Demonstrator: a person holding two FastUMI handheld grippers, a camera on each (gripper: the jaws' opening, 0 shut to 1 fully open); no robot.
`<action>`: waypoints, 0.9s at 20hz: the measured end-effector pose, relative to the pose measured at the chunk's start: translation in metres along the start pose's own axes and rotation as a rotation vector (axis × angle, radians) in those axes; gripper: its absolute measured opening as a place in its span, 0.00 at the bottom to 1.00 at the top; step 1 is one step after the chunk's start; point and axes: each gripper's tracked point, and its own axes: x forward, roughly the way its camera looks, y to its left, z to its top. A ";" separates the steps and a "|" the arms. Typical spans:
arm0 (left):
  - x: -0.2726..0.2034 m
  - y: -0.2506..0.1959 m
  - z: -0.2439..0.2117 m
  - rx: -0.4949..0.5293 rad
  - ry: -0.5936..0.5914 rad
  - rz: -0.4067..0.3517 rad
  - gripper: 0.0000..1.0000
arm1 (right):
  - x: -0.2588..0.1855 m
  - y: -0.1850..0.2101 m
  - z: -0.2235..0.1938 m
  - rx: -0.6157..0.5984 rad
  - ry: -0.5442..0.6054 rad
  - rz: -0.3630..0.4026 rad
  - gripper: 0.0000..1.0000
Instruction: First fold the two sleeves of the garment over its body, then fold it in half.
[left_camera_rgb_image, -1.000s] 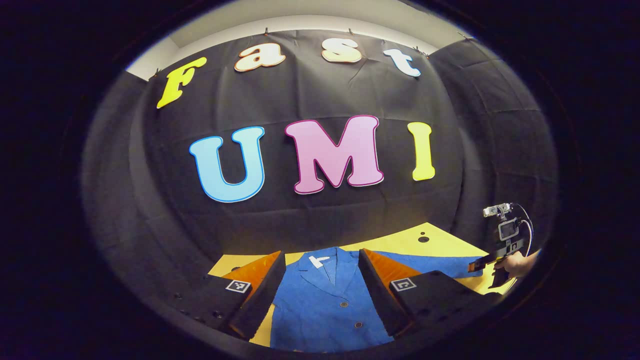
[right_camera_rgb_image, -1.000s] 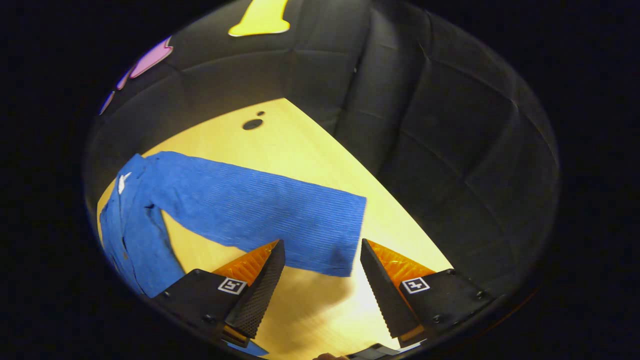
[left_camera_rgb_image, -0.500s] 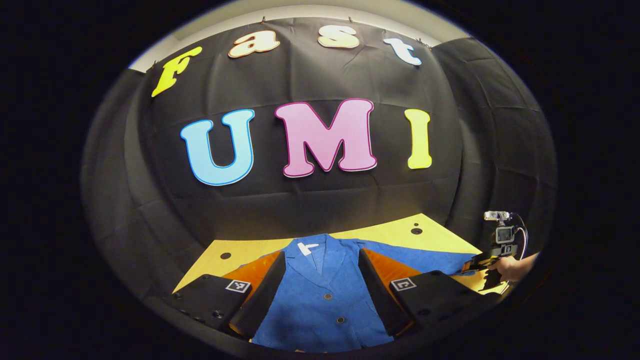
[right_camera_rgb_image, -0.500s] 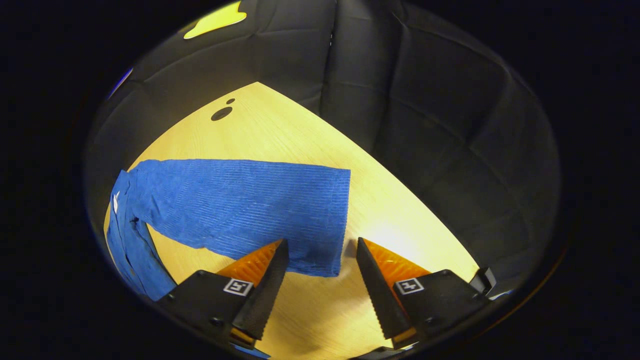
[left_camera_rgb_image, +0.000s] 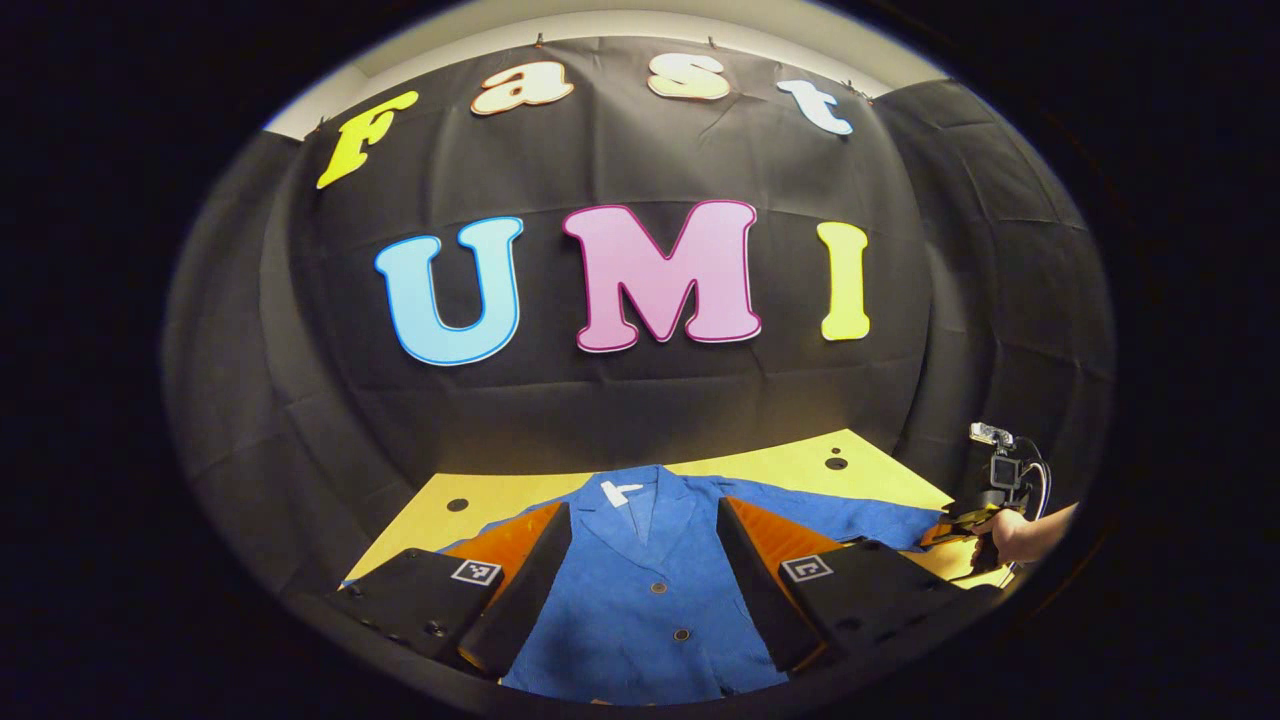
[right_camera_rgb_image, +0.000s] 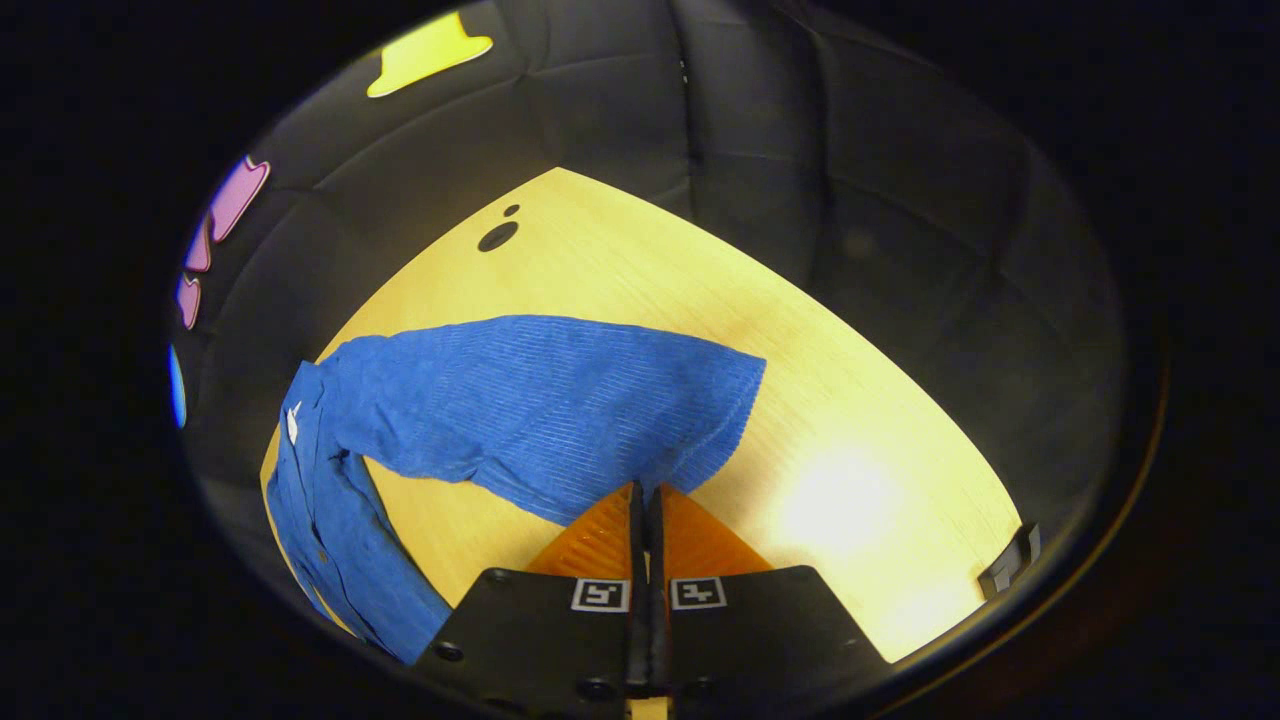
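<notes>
A blue button-front jacket (left_camera_rgb_image: 640, 590) lies flat on the yellow table (left_camera_rgb_image: 780, 462), collar toward the far wall. My left gripper (left_camera_rgb_image: 642, 508) hovers open over the jacket's chest, one finger on either side of the button line. In the right gripper view the jacket's sleeve (right_camera_rgb_image: 540, 410) stretches out across the table. My right gripper (right_camera_rgb_image: 641, 488) is shut on the sleeve's lower edge near the cuff. In the left gripper view that right gripper (left_camera_rgb_image: 955, 520) sits at the sleeve's end, held by a hand (left_camera_rgb_image: 1025, 530).
The wooden table (right_camera_rgb_image: 850, 400) has two dark round holes (right_camera_rgb_image: 497, 236) near its far corner. Black cloth walls close in the table at the back and on the right side. A small dark bracket (right_camera_rgb_image: 1010, 572) sits at the table's near right edge.
My right gripper moved in onto the sleeve's edge and went from open to shut on it; the cuff now looks slightly rumpled. The left gripper stayed open, barely shifting over the chest.
</notes>
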 end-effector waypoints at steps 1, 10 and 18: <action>-0.003 0.004 -0.002 -0.003 0.002 0.012 0.84 | -0.005 0.011 0.002 -0.028 -0.004 0.010 0.01; -0.039 0.054 -0.024 -0.058 0.022 0.150 0.84 | -0.040 0.180 0.033 -0.208 -0.080 0.249 0.00; -0.076 0.103 -0.048 -0.067 0.042 0.256 0.84 | -0.079 0.376 -0.028 -0.389 -0.036 0.505 0.01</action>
